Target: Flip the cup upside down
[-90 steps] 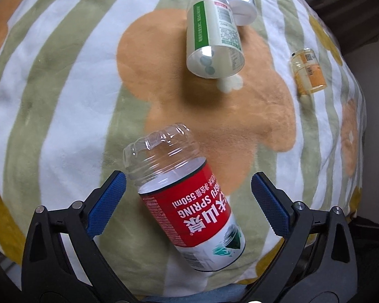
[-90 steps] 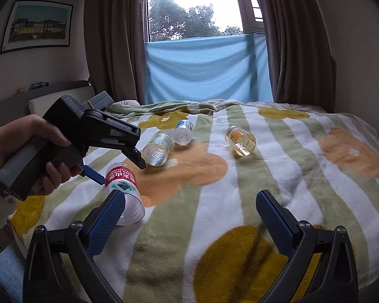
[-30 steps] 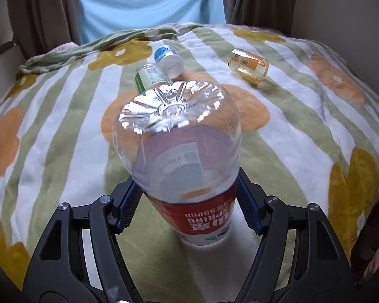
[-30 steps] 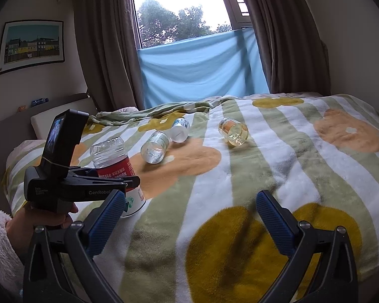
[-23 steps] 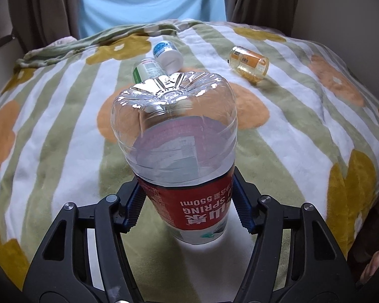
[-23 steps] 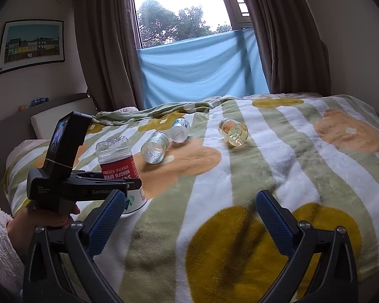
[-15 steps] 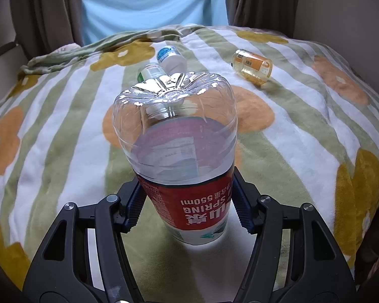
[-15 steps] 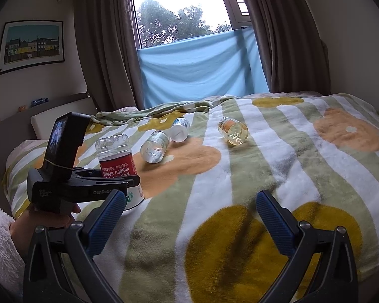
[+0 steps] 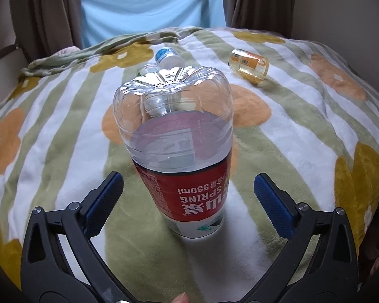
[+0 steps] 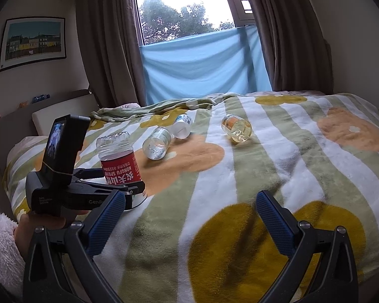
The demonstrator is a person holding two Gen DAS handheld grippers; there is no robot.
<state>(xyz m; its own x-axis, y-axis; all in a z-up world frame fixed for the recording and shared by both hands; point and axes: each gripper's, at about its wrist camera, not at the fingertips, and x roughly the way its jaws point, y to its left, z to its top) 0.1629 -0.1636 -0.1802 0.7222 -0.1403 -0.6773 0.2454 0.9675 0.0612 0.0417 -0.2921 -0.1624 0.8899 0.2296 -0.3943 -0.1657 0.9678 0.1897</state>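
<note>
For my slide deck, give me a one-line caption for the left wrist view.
Open left gripper flanks the inverted red-label cup standing on the striped blanket.

Blanket [image 9: 303,136]: white and sage-green stripes with orange and mustard flowers; cup [image 9: 182,151]: clear plastic, red-and-white label; at its 1 o'clock, amber jar [image 9: 249,65] with orange label; blue cloth [image 10: 204,63], brown curtains [image 10: 106,50].

A cup [image 9: 174,136] of clear, glossy plastic, ribbed at its petal-shaped base, is wrapped in a smooth red printed label. The bed [image 9: 303,131] is covered with soft, matt, fleecy cloth. The left hand-held gripper [image 9: 185,202] is made of matt black plastic, with blue ridged rubbery pads [image 9: 102,203] and small shiny metal rivets. A fluffy pink sleeve [image 10: 0,242] is seen.
</note>
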